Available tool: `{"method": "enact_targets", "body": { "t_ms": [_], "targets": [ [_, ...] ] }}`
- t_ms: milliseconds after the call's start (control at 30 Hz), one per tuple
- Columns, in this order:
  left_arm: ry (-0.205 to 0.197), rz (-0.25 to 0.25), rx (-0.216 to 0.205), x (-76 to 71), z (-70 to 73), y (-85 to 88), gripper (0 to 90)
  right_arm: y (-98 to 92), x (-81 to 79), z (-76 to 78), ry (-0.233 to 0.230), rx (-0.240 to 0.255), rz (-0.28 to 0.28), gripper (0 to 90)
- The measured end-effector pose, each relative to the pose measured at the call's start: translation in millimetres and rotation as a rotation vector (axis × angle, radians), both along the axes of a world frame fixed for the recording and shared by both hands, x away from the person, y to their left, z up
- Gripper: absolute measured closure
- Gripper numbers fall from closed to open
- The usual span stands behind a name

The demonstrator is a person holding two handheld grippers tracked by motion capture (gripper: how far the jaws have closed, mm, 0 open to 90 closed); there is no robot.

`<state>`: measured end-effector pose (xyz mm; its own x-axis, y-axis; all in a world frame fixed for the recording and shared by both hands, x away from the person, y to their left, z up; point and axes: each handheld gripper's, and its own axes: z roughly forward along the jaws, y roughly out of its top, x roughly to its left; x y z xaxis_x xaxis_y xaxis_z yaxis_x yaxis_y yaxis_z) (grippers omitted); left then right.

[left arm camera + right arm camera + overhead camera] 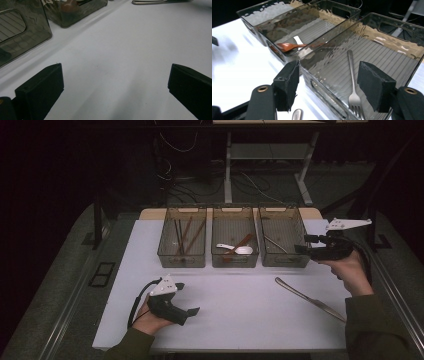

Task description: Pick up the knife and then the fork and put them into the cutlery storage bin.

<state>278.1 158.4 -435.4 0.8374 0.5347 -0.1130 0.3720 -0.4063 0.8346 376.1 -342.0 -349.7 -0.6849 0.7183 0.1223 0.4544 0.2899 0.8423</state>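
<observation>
Right gripper view: steel fork (353, 82) flat in smoky bin (387, 50); right hand-held gripper (328, 86) wide, empty.

The high view looks forward and down over the white table (235, 305). Each gripper view skims low and close; all share the smoked bins (284, 242) (372, 62) (22, 32).

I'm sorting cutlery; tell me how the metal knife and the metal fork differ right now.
The knife lies loose on the white table, while the fork lies inside the right-hand bin. The knife ends in a plain blade, the fork in tines. Both are silvery metal, lying flat, with neither set of tongs holding them.
</observation>
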Motion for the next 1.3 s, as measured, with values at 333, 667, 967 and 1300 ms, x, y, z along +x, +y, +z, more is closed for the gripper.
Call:
{"method": "enact_targets", "body": {
  "t_ms": [333,667,967,1300],
  "targets": [
    [-0.005,-0.002,0.001,-0.2,0.8,1.1,0.0,5.3,-18.1,-7.2,0.018,-0.049,0.032,32.2],
    [-0.013,0.000,0.013,-0.9,1.1,0.9,0.0,8.9,-34.0,-25.3,0.078,-0.093,0.061,32.1],
    [-0.010,-0.001,0.013,-0.8,1.0,1.3,0.0,11.5,-44.9,-28.6,0.081,-0.111,0.071,31.4],
    [-0.008,0.000,0.011,-1.0,1.2,1.3,0.0,7.7,-55.3,-33.0,0.110,-0.178,0.059,30.4]
  ]
}}
